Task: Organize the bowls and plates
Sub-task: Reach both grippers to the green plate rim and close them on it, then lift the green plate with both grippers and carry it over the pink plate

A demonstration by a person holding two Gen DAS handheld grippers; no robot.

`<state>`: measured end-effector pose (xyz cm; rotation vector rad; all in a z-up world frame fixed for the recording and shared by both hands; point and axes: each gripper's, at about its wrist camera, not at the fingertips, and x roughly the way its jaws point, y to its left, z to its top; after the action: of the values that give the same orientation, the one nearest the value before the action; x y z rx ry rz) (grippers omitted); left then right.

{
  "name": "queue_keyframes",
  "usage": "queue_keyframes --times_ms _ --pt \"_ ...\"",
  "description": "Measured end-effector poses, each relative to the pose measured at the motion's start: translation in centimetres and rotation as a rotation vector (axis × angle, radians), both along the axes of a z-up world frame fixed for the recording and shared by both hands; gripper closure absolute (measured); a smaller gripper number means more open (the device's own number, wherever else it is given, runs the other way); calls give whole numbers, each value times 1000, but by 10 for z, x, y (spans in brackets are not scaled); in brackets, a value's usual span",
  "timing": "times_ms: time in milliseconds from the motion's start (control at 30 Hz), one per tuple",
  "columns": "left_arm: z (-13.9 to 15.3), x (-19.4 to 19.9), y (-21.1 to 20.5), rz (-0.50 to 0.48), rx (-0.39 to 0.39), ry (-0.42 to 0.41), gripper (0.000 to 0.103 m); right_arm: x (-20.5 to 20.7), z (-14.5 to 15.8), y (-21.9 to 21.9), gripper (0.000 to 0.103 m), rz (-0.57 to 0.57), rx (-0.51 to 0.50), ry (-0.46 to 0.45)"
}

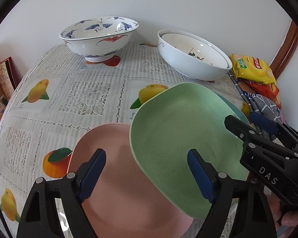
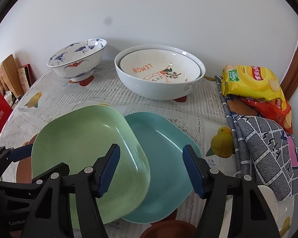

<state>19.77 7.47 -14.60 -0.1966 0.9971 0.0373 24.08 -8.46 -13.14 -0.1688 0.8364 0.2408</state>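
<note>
A fruit-print table (image 1: 93,91) against a white wall. Your right gripper (image 2: 151,168) and left gripper (image 1: 147,170) both hang released. The green plate (image 2: 85,144) leans between your right fingers, overlapping the teal plate (image 2: 164,158); the pink plate (image 1: 117,178) lies under your left fingers.

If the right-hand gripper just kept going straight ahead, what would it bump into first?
Probably the teal plate: the open right gripper points over where it meets the green plate. Depth is unclear; higher up, it might reach the white bowl.

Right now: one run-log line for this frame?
stage: stacking plates | left gripper: open above pink plate | right gripper: open | green plate: overlapping teal plate | bowls: untouched at back
</note>
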Motion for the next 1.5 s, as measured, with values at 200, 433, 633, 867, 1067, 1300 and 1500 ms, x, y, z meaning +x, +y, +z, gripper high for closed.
queue_keyframes --times_ms 200,433,633,867,1067,1300,1500 --pt "-3 2 3 6 -41 -14 46 -2 -7 2 79 36 16 40" --pt "4 -3 -1 -20 -40 -31 72 -12 -7 -5 94 16 60 73" --pt "19 -16 2 -20 -55 -58 77 -27 3 -13 95 -5 109 72" --pt "43 -40 3 -18 -63 -96 77 -60 27 -12 95 -15 120 39" --pt "59 -66 -1 -32 -64 -123 77 -90 43 -19 95 -35 130 22" --pt "71 -95 -7 -64 -69 -142 77 -128 56 -25 95 -64 127 -16" --pt "74 -111 -9 -86 -68 -146 77 -151 59 -29 96 -95 136 -23"
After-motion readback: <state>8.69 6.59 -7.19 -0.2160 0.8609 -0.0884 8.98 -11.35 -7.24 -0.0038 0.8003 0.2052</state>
